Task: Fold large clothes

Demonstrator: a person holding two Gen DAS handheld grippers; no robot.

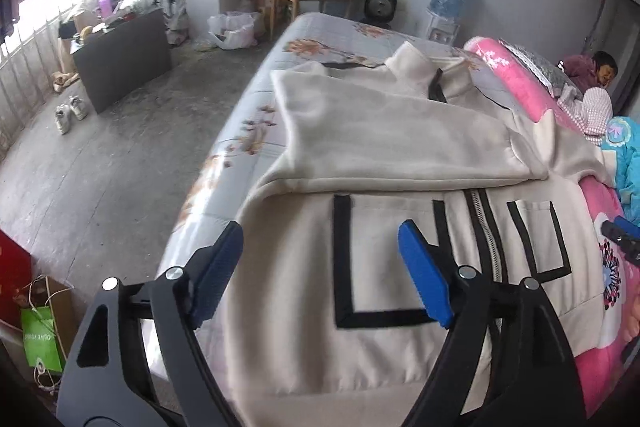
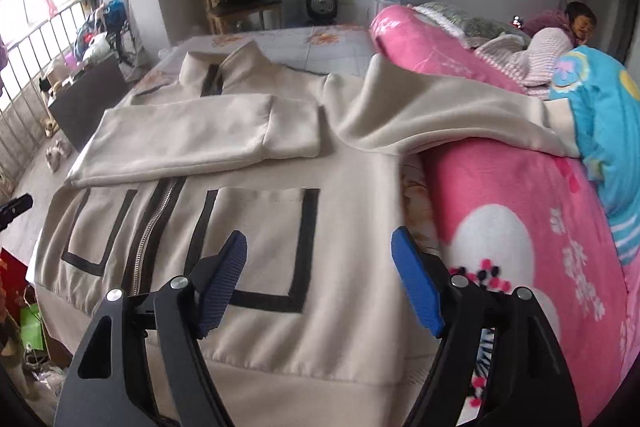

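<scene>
Jacket (image 1: 360, 155), cream, zip front, lies flat on bed (image 1: 256, 107), one sleeve folded across chest, the other draped onto pink quilt (image 2: 500, 187). Left gripper (image 1: 320, 271) spread wide, empty, over hem; right gripper (image 2: 320, 279) likewise. Looks soft, limp, light; best pinched at hem corners.

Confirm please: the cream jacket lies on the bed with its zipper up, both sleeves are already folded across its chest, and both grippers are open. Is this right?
Not quite: only one sleeve is folded across the cream jacket. The other sleeve lies out over the pink quilt, as the right wrist view shows. The rest holds.
</scene>
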